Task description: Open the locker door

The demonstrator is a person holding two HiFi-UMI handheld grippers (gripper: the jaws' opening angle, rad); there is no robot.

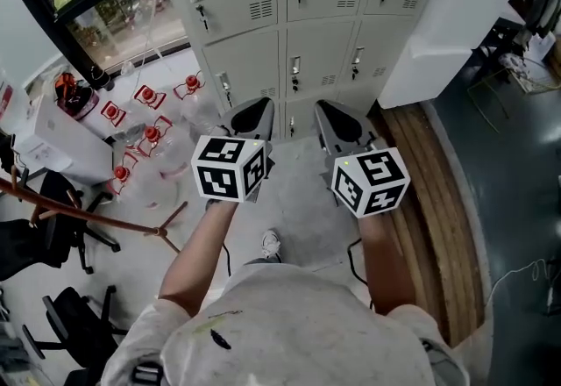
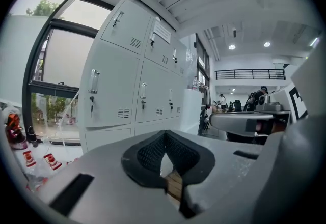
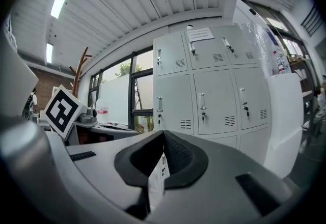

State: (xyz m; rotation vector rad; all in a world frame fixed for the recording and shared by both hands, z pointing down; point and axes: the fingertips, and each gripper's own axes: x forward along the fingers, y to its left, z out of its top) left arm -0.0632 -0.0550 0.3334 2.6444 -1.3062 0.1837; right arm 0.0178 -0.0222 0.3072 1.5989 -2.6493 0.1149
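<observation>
The 2 tools are pressed together, nothing between them. The left tool [image 1: 252, 112] and right tool [image 1: 331, 112] point at the lockers [image 1: 317, 51], which stand well apart ahead, all closed. A tool that arrives closed will only knock the slim handle [image 1: 295, 67]. The key [image 1: 296, 82] hangs just below, so a low pinch could catch that instead. A right-column door [image 1: 372, 51] swung wide may hit the white cabinet [image 1: 443, 25].

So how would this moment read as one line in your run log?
phase: before contact | left claw: shut, empty | right claw: shut, empty | locker doors: all closed, untouched
</observation>
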